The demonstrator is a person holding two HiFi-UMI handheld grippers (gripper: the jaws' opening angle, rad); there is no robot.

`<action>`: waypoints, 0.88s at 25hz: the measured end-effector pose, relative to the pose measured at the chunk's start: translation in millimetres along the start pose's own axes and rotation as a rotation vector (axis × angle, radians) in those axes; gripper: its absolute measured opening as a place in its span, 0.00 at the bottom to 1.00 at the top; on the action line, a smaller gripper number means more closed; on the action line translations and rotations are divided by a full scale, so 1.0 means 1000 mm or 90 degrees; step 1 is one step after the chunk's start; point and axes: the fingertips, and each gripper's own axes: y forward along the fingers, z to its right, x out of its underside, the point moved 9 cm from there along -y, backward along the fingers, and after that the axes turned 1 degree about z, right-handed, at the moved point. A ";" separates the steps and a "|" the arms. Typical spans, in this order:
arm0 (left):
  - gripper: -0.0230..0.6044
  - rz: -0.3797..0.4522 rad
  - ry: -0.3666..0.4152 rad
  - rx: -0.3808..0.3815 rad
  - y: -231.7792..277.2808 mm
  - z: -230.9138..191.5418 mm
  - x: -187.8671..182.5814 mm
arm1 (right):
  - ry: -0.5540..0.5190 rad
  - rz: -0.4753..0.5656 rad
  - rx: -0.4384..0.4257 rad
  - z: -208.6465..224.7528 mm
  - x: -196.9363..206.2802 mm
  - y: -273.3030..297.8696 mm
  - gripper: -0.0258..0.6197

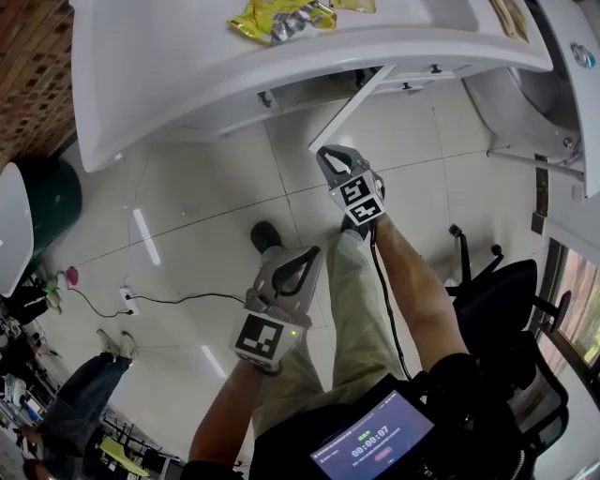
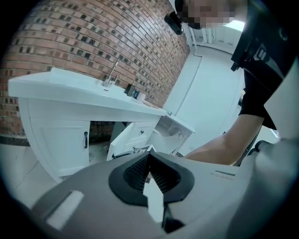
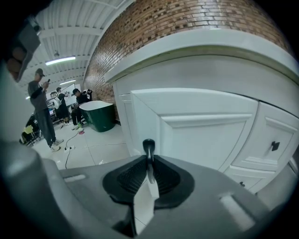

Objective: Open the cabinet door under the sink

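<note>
The white cabinet door point(image 1: 352, 105) under the sink counter point(image 1: 187, 84) stands swung out from the cabinet. My right gripper point(image 1: 323, 152) is at its free edge. In the right gripper view the jaws point(image 3: 148, 161) are shut on the door's black handle point(image 3: 148, 144), with the white door panel point(image 3: 201, 126) right behind it. My left gripper point(image 1: 309, 253) hangs lower and nearer to me over the floor, shut with nothing in it. The left gripper view shows its closed jaws point(image 2: 148, 161), the open door point(image 2: 119, 140) and the closed left door point(image 2: 60, 140).
A yellow wrapper point(image 1: 281, 17) lies on the counter. A green bin point(image 1: 52, 202) and a power strip with cable point(image 1: 127, 300) are at the left. A black office chair point(image 1: 497, 291) stands close at my right. People point(image 3: 42, 107) stand further off.
</note>
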 end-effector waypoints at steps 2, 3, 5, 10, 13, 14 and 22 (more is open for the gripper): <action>0.06 -0.003 0.003 0.005 0.009 0.008 0.000 | 0.002 0.004 -0.012 0.002 0.006 -0.008 0.09; 0.06 -0.004 0.005 0.007 0.013 0.012 0.002 | 0.002 0.004 -0.018 0.003 0.009 -0.012 0.09; 0.06 -0.008 0.007 0.012 0.021 0.019 0.004 | -0.001 0.002 -0.031 0.006 0.016 -0.022 0.09; 0.06 -0.015 0.011 0.025 0.041 0.037 0.003 | -0.015 -0.003 -0.056 0.018 0.040 -0.054 0.09; 0.06 -0.021 0.018 0.034 0.055 0.047 0.003 | -0.015 -0.012 -0.042 0.031 0.061 -0.078 0.09; 0.06 -0.022 0.018 0.035 0.060 0.049 0.004 | -0.014 -0.017 -0.034 0.036 0.067 -0.086 0.10; 0.06 -0.029 0.025 0.068 0.101 0.084 -0.005 | -0.025 -0.038 -0.003 0.073 0.091 -0.133 0.10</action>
